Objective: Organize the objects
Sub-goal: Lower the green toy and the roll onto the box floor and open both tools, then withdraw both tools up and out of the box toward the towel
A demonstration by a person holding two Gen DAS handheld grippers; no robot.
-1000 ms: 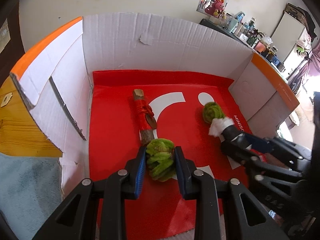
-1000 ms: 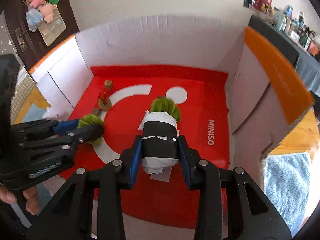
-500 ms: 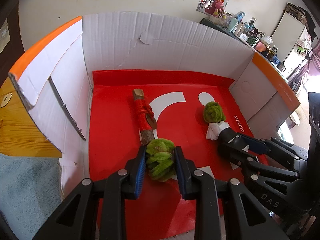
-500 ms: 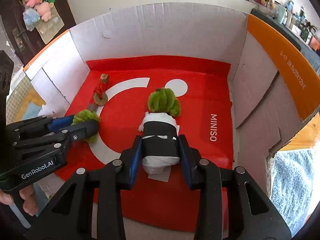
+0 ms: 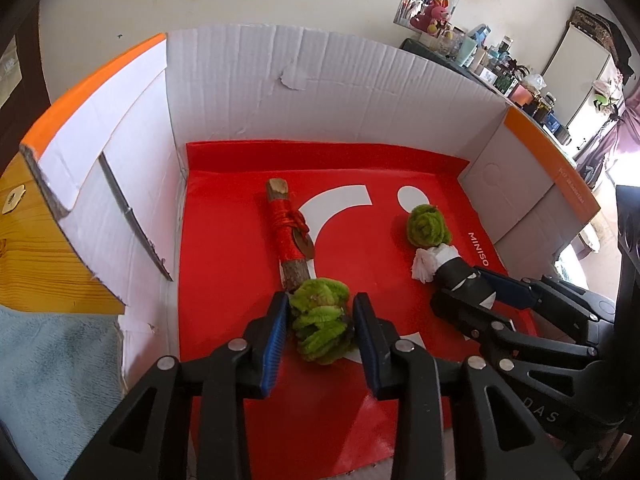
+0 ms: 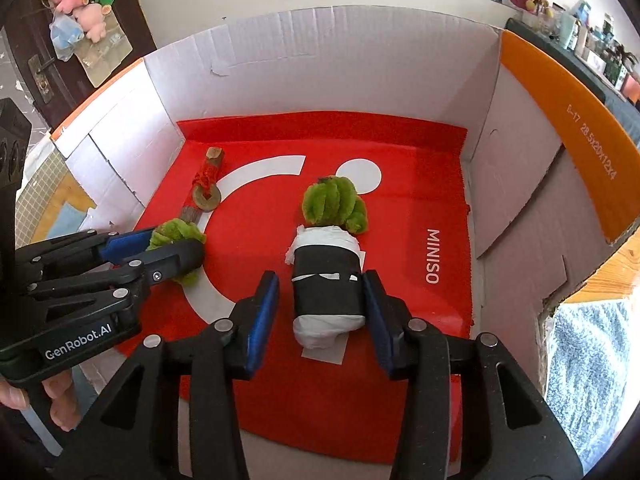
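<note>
Box (image 5: 360, 92) stock: stick (image 5: 286, 228) at 11 o'clock | left claw (image 5: 320, 320) opening, fuzzy green ball (image 5: 320, 322) between my pads, down | right claw (image 6: 320, 300) opening around black-wrapped plant (image 6: 326, 276), centre | three placed; withdrawal left.

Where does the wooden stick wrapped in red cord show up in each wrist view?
Left wrist: the stick lies left of centre on the red mat, its near end beside the green tuft between the left tongs.
Right wrist: the stick lies upper left on the mat, a coin on it, beyond the left tongs.
Shared landmark: the white arc printed on the mat, just right of the stick.
</note>
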